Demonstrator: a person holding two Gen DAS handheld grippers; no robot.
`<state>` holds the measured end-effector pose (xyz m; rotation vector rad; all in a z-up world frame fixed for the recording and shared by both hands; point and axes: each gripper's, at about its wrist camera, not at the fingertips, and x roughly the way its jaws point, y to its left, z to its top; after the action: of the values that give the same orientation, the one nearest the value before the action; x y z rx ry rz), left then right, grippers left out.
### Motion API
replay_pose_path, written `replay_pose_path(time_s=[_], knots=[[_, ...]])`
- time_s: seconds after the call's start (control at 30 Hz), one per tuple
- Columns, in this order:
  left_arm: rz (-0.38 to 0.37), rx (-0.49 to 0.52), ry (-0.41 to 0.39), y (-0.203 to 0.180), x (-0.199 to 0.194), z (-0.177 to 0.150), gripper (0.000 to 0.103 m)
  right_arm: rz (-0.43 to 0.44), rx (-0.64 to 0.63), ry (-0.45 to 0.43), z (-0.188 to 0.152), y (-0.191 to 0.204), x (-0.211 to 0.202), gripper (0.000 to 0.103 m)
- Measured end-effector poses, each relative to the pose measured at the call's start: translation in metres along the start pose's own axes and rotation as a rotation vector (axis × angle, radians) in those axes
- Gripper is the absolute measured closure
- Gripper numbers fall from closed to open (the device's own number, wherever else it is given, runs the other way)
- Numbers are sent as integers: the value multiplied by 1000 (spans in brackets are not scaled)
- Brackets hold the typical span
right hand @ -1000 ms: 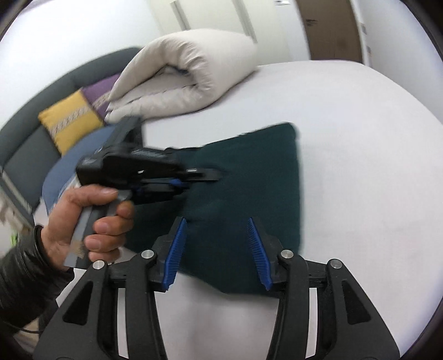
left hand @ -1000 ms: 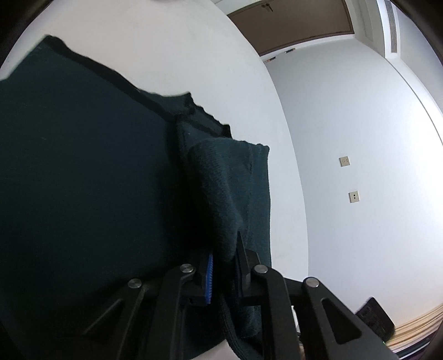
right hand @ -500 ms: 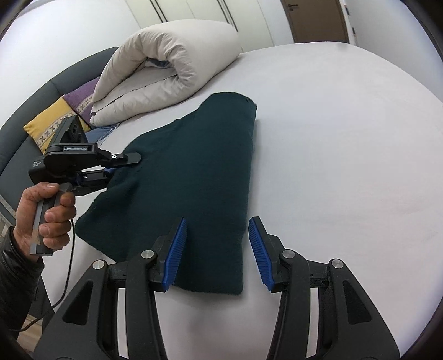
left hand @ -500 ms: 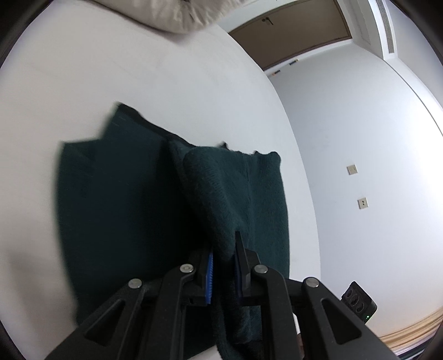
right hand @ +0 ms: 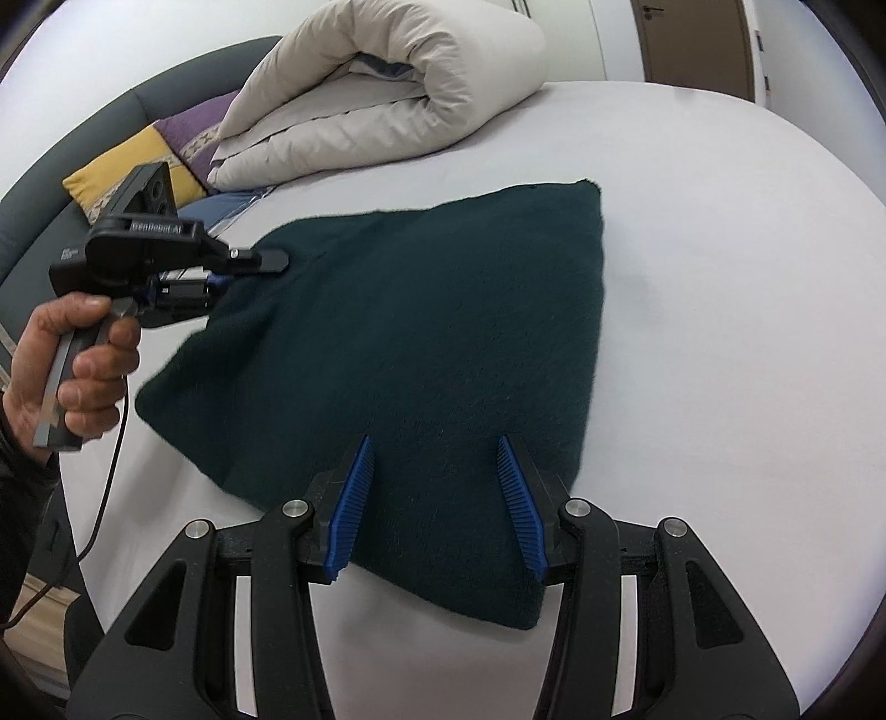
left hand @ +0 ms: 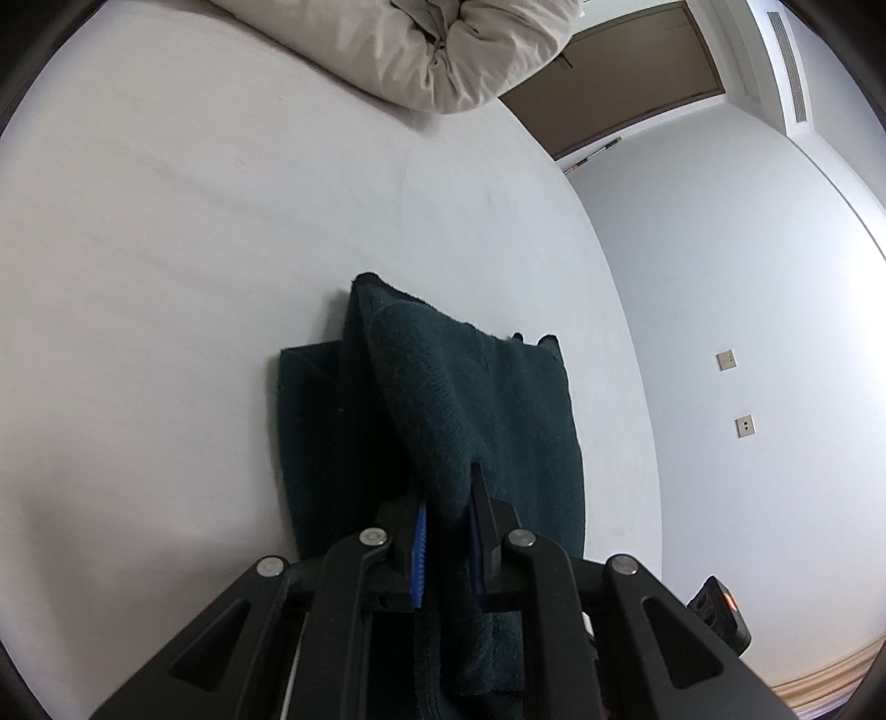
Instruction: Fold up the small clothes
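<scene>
lying on the white bed (right hand: 720, 277), the dark green garment (right hand: 432, 343) spreads flat across the middle of the sheet, its far corner pointing toward the door (right hand: 695, 39) and its near edge reaching just under the right claw (right hand: 437, 498). that right claw hangs above the near part of the cloth with its blue pads (right hand: 354, 498) apart at a middling width; nothing is between them and they press on nothing. the left claw (left hand: 446, 545) is nearly closed, pinching a raised fold of the garment (left hand: 443, 421) between its narrow pads, so the cloth rises from the bed in a ridge and drapes down on both sides. seen from the right wrist, the left claw (right hand: 243, 263) grips the garment's left edge, lifted a little off the sheet, and a hand (right hand: 66, 360) wraps the grey handle below it, with a cable trailing down. a rolled cream duvet (right hand: 376, 94) lies at the far end of the bed, well apart from the garment. beside it are a yellow pillow (right hand: 127, 171) and a purple one (right hand: 194, 127) against a grey headboard (right hand: 166, 99). from the left wrist, the pale wall (left hand: 747, 332) carries two small switch plates (left hand: 725, 360).
</scene>
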<state>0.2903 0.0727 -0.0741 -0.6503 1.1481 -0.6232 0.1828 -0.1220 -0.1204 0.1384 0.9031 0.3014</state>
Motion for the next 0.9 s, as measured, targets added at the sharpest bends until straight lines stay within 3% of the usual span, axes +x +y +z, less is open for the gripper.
replay_pose_path(time_s=[0.17,0.3,0.43,0.5,0.6,0.67,0.8,0.87,0.9], knots=[[46,-52,28,27,9,-3,88,-31,-28,26,-4,4,12,54],[57,-109,-31,47,3,-8,80,-53,-69,40,-11,13,20,48],[168,-3,-143,23,-35,-8,80,-16,-38,24,-14,10,17,46],[150,76,-187,-5,-50,-16,80,6,-18,20,-13,7,16,44],[145,197,-206,-43,-49,-36,80,8,-21,24,-14,8,18,43],[183,265,-175,-56,-32,-56,80,17,-17,26,-12,6,16,43],[284,273,-87,-31,4,-79,80,48,7,35,-6,-2,18,44],[292,252,-91,-8,4,-88,93,60,11,43,-4,-6,16,45],[273,240,-101,-1,2,-89,93,69,19,44,-3,-9,13,47]])
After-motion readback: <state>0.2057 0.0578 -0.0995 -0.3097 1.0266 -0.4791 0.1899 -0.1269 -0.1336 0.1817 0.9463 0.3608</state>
